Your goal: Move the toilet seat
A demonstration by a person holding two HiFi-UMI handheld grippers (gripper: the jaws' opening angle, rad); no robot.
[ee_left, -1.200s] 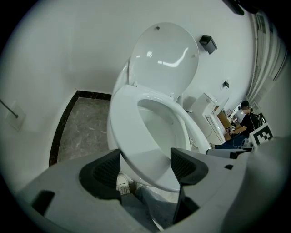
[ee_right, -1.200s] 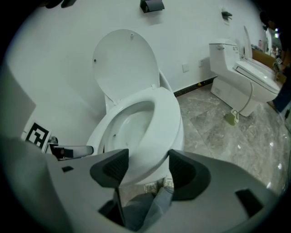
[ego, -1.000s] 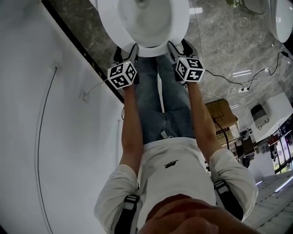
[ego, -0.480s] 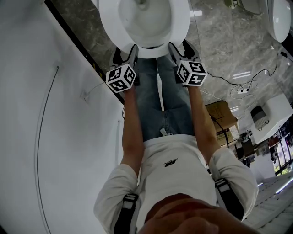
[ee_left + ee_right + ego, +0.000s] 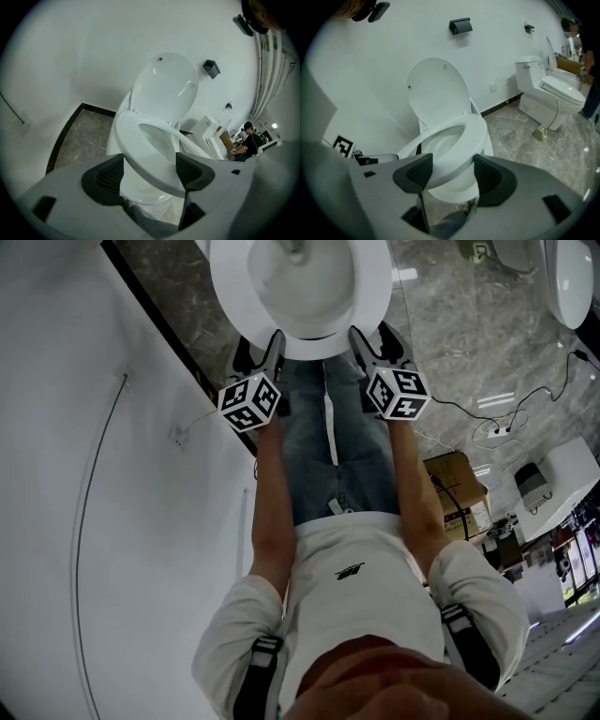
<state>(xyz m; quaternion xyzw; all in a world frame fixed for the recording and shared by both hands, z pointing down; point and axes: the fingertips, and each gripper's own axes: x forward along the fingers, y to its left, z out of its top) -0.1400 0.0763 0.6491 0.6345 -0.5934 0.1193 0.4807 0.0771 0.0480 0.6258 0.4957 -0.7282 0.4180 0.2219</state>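
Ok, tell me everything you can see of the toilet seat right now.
The toilet seat is a glossy white oval ring, plastic by its look, hinged at the back below the upright lid. Its front is tilted up off the bowl, with a gap beneath. The left gripper and the right gripper each appear closed on its front rim, side by side.

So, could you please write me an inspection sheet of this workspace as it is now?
Surface: grey marble floor, white wall beside the toilet.
Job's things: toilet seat tilted up off the bowl; lid upright.
Clutter: cardboard box; small green object near a second toilet.
Grippers: left gripper and right gripper each closed on the seat's front rim.
Cables: black cable over the floor to a power strip.
Surroundings: black wall fixture; a person far off.
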